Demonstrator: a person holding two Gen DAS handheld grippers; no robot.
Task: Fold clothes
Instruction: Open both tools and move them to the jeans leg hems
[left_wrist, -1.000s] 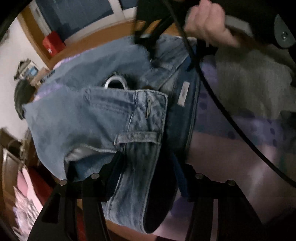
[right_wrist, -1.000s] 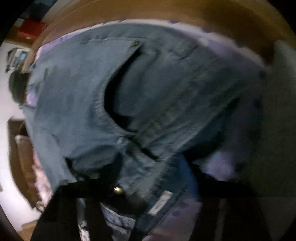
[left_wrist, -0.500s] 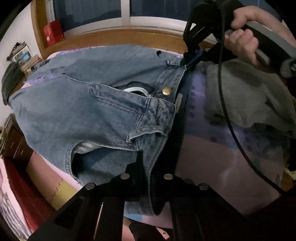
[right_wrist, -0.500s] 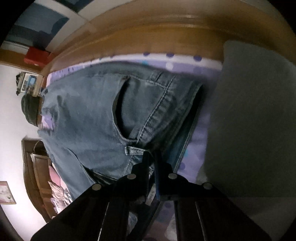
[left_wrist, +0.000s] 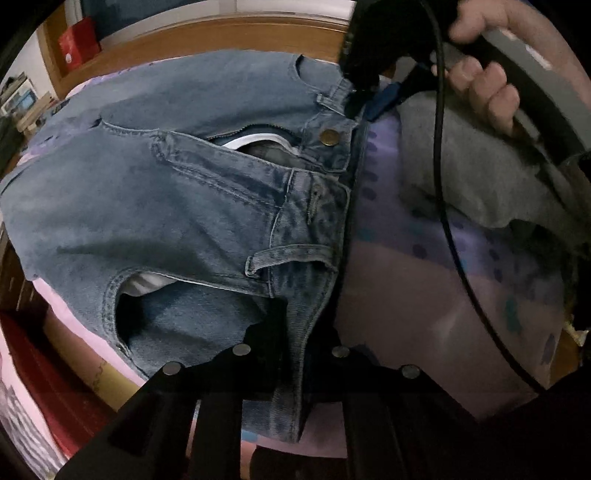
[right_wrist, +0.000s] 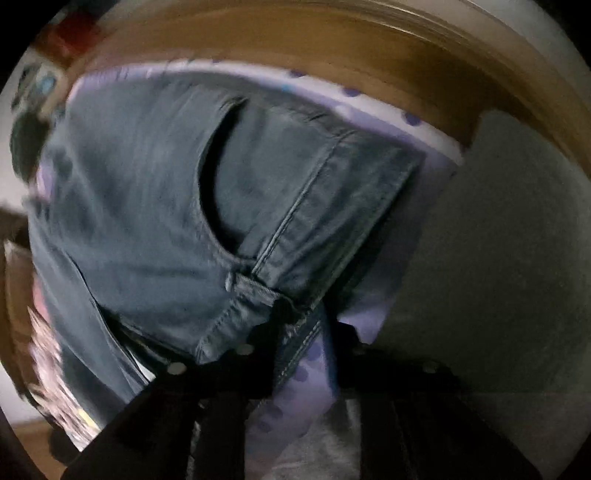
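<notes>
The jeans (left_wrist: 177, 206) lie spread on the bed (left_wrist: 424, 295), waistband toward the person and the legs running away toward the wooden bed frame (left_wrist: 207, 33); so the long axis of the garment runs straight out from both pairs of tongs, and any fold will have to carry the waistband along that line or swing one half across it.

Both hands are at the waistband, one toward each end of it; the left tongs (left_wrist: 295, 332) stand over the near stretch, by a belt loop and the gaping front pocket; their jaws are opening, with the band of denim between them, and I judge the pads no longer press on it; the right tongs (right_wrist: 306, 325) sit at the far stretch beyond the brass button (left_wrist: 330, 137), next to another belt loop; their jaws are opening too, the edge of the waistband between them, though that view is blurred and I cannot tell whether the cloth is gripped. In the left view a hand (left_wrist: 480, 85) holds the right tool, its black cable (left_wrist: 439, 192) trailing across the sheet.

The jeans are light blue, washed and mottled, front side up; the fly is unzipped and parted, pale lining showing there and at the pocket mouth; the cloth looks thick and fairly stiff, likely to hold a crease. A grey garment (left_wrist: 476, 173) lies just beside the waistband on the dotted lilac sheet, close enough, I think, to get caught up in a sideways fold.
</notes>
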